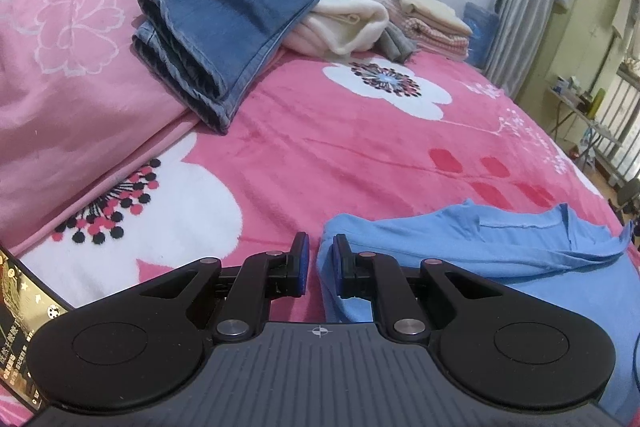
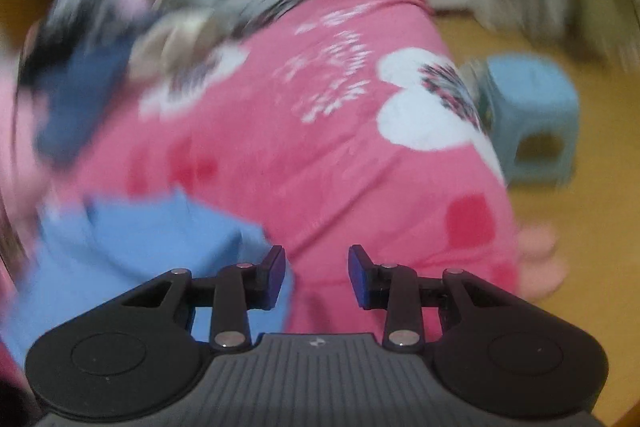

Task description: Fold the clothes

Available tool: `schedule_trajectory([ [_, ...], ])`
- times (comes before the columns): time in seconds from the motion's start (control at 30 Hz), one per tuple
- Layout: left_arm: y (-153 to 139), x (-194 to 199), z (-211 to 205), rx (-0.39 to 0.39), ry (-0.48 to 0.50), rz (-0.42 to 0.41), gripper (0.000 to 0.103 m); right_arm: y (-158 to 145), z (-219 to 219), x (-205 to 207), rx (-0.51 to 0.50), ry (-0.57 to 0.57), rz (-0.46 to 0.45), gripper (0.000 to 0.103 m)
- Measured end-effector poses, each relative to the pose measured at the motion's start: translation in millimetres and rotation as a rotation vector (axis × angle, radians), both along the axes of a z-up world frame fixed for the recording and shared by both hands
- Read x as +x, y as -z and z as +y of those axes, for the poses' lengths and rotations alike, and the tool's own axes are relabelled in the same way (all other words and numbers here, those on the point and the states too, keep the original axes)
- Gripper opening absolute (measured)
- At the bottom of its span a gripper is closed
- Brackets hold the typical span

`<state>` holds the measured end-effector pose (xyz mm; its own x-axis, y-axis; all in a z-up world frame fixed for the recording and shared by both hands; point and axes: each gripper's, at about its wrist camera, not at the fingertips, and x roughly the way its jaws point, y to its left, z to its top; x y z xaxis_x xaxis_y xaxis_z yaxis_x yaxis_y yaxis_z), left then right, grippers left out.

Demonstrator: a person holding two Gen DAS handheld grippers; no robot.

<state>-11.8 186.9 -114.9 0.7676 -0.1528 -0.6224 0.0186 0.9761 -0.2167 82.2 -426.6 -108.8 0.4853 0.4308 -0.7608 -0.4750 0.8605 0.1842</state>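
Both grippers point down and forward over a bed. The left gripper [image 1: 319,265] hovers low at the near-left corner of a light blue garment [image 1: 480,259], its jaws drawn close with only a narrow gap; nothing is clamped between them, and the blue pad of the right-hand finger sits just against the folded edge of the cloth. The right gripper [image 2: 317,277] has its jaws released, standing well apart over bare blanket with nothing between them; the same light blue garment [image 2: 132,247] lies just beside its left finger, and this view is smeared by blur. The garment is a thin, smooth knit, lying mostly flat at the near edge of the bed, with soft creases and a turned-over hem showing a stitched seam. Under it spreads a plush pink blanket [image 1: 340,155] printed with large white flowers that have dotted black-and-red centres. Further back, stiff blue jeans [image 1: 212,39] with thick double-stitched hems drape off a paler pink pillow [image 1: 60,47] onto a fluffy cream cloth [image 1: 344,23]. A neat stack of folded cloths [image 1: 432,19] sits near the wall. A pale blue plastic stool [image 2: 532,119] stands on the yellowish floor beside the bed.
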Motion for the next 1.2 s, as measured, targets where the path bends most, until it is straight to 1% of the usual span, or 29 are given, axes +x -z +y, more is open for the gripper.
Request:
schedule_trajectory([
  [0.1, 0, 0, -1, 0.003, -0.002, 0.001, 0.011, 5, 28, -9, -0.197, -0.202, -0.070, 0.037],
  [0.17, 0, -1, -2, 0.007, -0.002, 0.002, 0.011, 9, 45, -12, -0.276, -0.315, -0.101, 0.036],
  [0.2, 1, -1, -2, 0.008, -0.003, 0.003, 0.011, 10, 52, -12, -0.282, -0.349, -0.107, 0.036],
  [0.23, 1, 0, -2, 0.009, -0.004, 0.005, 0.011, 11, 56, -9, -0.265, -0.358, -0.106, 0.036],
  [0.3, 2, 1, -1, 0.009, -0.010, 0.009, 0.011, 11, 58, 5, -0.213, -0.293, -0.106, 0.036],
  [0.33, 3, 1, -1, 0.009, -0.013, 0.011, 0.011, 11, 53, 14, -0.180, -0.224, -0.101, 0.036],
  [0.43, 3, 1, 1, 0.006, -0.017, 0.013, 0.011, 9, 24, 38, 0.015, -0.008, -0.033, 0.036],
  [0.5, 3, 0, 2, 0.000, -0.019, 0.015, 0.011, 6, 6, 43, 0.108, 0.061, -0.010, 0.037],
  [0.63, 5, 0, 3, -0.016, -0.020, 0.017, 0.011, 7, -8, 43, 0.207, 0.065, 0.040, 0.037],
  [0.8, 6, 1, 4, -0.031, -0.019, 0.017, 0.011, 24, -3, 49, 0.218, 0.025, 0.135, 0.037],
  [0.9, 5, 0, 3, -0.037, -0.009, 0.019, 0.011, 36, -5, 55, 0.272, 0.047, 0.196, 0.037],
  [1.0, 4, -1, 2, -0.049, 0.010, 0.025, 0.011, 40, -9, 57, 0.333, 0.064, 0.230, 0.037],
  [1.07, 5, 0, 2, -0.060, 0.023, 0.036, 0.012, 41, -10, 57, 0.347, 0.066, 0.243, 0.034],
  [1.1, 6, 0, 1, -0.065, 0.028, 0.042, 0.012, 41, -9, 56, 0.340, 0.064, 0.243, 0.033],
  [1.17, 7, 1, 1, -0.077, 0.030, 0.048, 0.012, 42, -7, 55, 0.326, 0.061, 0.243, 0.027],
  [1.2, 8, 2, 1, -0.083, 0.030, 0.051, 0.013, 42, -7, 54, 0.325, 0.066, 0.241, 0.027],
])
